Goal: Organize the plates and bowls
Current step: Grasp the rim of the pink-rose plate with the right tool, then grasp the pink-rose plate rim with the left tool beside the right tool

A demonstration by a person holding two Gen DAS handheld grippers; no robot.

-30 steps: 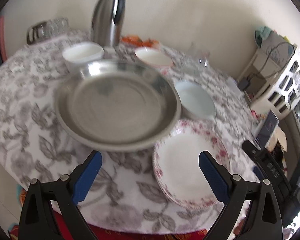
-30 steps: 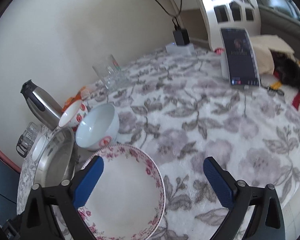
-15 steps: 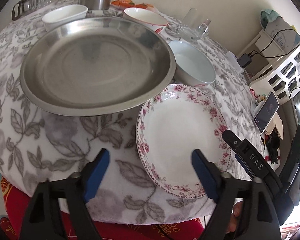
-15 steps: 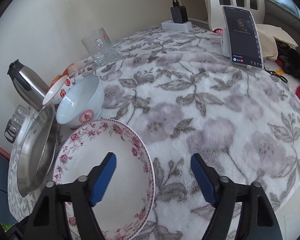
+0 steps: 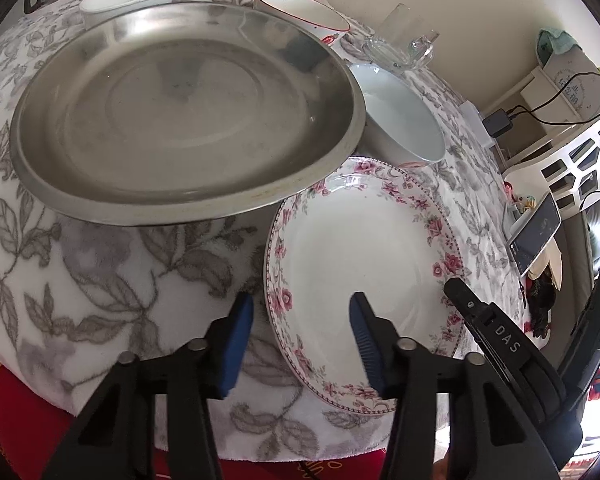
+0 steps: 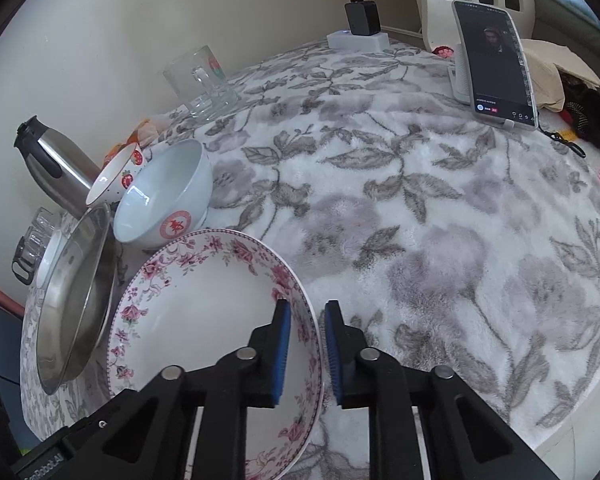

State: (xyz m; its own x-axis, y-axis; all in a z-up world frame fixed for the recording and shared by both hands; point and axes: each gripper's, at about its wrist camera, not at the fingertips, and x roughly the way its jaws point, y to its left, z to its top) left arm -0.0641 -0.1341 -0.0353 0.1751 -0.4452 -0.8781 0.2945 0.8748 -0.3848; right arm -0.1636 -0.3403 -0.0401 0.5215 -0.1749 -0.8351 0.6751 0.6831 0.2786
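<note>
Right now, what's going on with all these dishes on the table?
A person is working two tongs on the floral plate. The right tongs have just closed onto its rim, one pad inside and one outside. The left tongs have been closing and straddle the opposite edge, pads not yet touching. The steel platter and white bowl sit untouched beside it.

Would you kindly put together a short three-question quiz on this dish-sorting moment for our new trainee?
1. True or false: the right gripper is shut on the rim of the floral plate.
2. Which dish overlaps the floral plate's far edge: A) steel tray, B) glass mug, C) phone?
3. Fill in: the left gripper straddles the plate's near-left rim with its jaws ____.

Key: 1 true; 2 A; 3 open, with its pads clear of the rim, having just been closing.
</note>
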